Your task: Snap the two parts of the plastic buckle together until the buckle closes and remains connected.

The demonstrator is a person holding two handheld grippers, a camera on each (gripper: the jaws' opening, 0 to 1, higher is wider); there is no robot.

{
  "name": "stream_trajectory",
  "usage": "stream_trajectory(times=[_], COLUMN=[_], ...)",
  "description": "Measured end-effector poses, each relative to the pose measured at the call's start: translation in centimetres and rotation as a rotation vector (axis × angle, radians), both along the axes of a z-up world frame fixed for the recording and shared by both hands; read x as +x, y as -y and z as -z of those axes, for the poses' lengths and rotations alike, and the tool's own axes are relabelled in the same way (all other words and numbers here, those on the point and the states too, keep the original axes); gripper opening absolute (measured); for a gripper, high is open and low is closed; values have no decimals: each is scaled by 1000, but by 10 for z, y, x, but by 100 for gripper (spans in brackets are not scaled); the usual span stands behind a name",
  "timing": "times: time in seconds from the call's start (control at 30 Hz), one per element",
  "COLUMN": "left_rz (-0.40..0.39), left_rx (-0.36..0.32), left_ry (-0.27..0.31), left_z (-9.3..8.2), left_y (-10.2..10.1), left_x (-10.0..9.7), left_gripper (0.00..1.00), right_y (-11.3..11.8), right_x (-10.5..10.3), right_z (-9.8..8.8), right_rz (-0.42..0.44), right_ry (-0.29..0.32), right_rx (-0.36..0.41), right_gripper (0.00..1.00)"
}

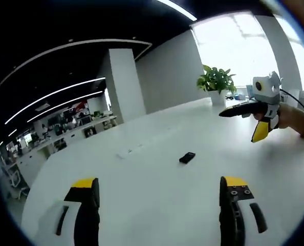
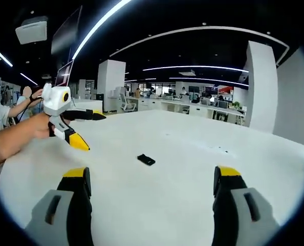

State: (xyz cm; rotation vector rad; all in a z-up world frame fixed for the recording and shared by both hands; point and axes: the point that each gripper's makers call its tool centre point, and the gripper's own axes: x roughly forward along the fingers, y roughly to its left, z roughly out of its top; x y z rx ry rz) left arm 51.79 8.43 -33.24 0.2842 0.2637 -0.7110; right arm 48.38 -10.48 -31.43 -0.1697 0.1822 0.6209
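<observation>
Jaws of left gripper (image 1: 159,185) spread wide, nothing between them; yellow-tipped black fingers (image 1: 85,190) rising from bottom of left gripper view, above white table (image 1: 142,205). Jaws of right gripper (image 2: 151,177) likewise parted wide and empty, hovering over same table (image 2: 157,205) in right gripper view.

Buckle (image 1: 187,158): small dark flat piece lying on tabletop, well ahead of left gripper's jaws and roughly between their lines, slightly toward the right finger. Same buckle (image 2: 146,160) seen in right gripper view, ahead of jaws, near centre line. Too small to tell whether 1 joined piece or 2 parts touching; reads as 1 dark object. Neither gripper touching it.

Right gripper (image 1: 252,120) also seen from the side at right of left gripper view, held by a hand (image 1: 295,120), raised above the table, well apart from buckle, jaws parted: 1 dark finger pointing roughly level, 1 yellow-tipped finger angled downward. Left gripper (image 2: 83,128) seen at left of right gripper view, held by a hand (image 2: 37,125) with forearm leading off left edge, also raised, same parted posture.

Faint small marks on tabletop (image 1: 129,151) beyond and left of buckle; nature unclear. Potted plant (image 1: 217,82) at far end of table by bright window. Open office with desks (image 2: 193,107) and white pillar (image 1: 125,84) in background.
</observation>
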Motion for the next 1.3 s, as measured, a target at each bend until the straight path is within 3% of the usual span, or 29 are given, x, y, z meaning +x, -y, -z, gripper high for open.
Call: stream_trajectory(times=[0.47, 0.87, 1.07, 1.3], left_rz=[12, 23, 26, 25], left_rx=[9, -29, -69, -70], left_ry=[-23, -18, -55, -63], left_z=[9, 3, 4, 5], left_y=[-1, 0, 3, 4], left_x=[-11, -24, -27, -29], left_gripper=[99, 99, 99, 99], right_y=[6, 1, 0, 1], right_x=[-3, -16, -19, -17], right_z=[3, 2, 1, 5], right_rz=[21, 13, 13, 14], right_ry=[0, 8, 8, -7], right_rx=[-7, -1, 1, -7], right_gripper=[100, 100, 100, 100])
